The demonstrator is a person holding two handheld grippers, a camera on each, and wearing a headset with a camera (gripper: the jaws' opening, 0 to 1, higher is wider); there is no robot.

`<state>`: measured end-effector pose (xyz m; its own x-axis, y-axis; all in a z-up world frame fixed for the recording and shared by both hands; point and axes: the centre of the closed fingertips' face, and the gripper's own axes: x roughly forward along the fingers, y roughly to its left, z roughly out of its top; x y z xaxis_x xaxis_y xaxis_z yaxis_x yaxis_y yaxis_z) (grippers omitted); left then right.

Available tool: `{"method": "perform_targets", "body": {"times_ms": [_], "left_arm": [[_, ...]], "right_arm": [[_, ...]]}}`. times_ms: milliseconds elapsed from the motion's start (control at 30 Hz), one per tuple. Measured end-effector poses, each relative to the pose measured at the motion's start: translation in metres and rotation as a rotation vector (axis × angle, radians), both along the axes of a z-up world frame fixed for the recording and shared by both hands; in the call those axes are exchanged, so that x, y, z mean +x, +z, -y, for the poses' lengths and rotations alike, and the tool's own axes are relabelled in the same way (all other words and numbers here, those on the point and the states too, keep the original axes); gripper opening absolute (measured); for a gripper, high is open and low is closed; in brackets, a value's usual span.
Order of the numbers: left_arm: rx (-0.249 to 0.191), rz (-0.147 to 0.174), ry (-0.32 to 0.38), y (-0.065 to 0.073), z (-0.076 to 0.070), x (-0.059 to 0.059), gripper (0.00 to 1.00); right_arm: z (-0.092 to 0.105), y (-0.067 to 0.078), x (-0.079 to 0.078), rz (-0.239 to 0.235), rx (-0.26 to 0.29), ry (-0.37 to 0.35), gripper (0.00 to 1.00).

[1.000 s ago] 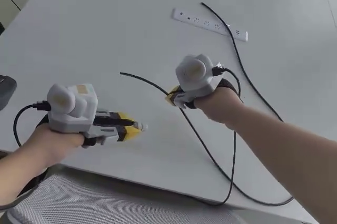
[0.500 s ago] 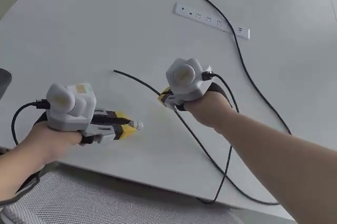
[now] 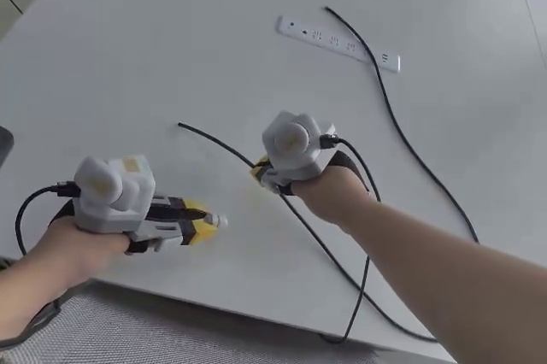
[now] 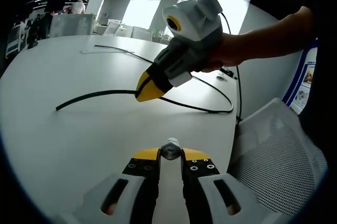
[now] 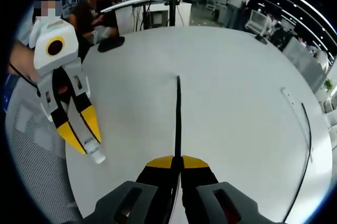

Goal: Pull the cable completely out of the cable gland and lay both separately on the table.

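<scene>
And here we are with the 2 pieces already apart. The left tool [image 3: 205,223] sits at the near left edge of the worktop [image 3: 154,48], its jaws pinched shut on the small pale cable gland [image 4: 170,149], which pokes out just past the yellow tips. No cable runs through it now. To the right and a little farther in, the right tool [image 3: 258,175] is clamped tight on the black cable [image 5: 178,109], gripping it a short way back from its free end. That end stretches out to the far left across the white surface. Whether the tip actually rests on the worktop I cannot tell, but it lies very low. Behind the right tool, the rest of the cable trails back toward the near edge and drops over it. The reason for this hold looks plain: 1 tool anchors the fitting while the other takes the cable, so they could be drawn apart along the cable's line, and the clear gap between the 2 tools suggests the pull is done. What's left, by my reading, is the laying down, with each tool lowering and letting go and the gland kept well clear of the cable. Watch that gland, since it's small and rounded and may roll toward the edge. Far back, a white power strip [image 3: 338,39] and its cord [image 3: 402,133] lie out of the way.
</scene>
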<state>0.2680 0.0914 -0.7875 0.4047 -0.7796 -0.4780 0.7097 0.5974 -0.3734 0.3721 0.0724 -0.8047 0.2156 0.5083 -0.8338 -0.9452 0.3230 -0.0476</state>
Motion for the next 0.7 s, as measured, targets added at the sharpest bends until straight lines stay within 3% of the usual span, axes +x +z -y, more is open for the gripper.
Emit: {"method": "perform_targets", "body": {"times_ms": [333,700], "left_arm": [[0.015,-0.001,-0.018,-0.005,0.002,-0.005,0.15],[0.076,0.015,-0.051,-0.021,-0.002,-0.005,0.15]], "right_arm": [[-0.003,-0.006,-0.003,-0.013,-0.005,0.002,0.0],[-0.005,-0.016,-0.003,-0.022,-0.018,0.008,0.0]]}}
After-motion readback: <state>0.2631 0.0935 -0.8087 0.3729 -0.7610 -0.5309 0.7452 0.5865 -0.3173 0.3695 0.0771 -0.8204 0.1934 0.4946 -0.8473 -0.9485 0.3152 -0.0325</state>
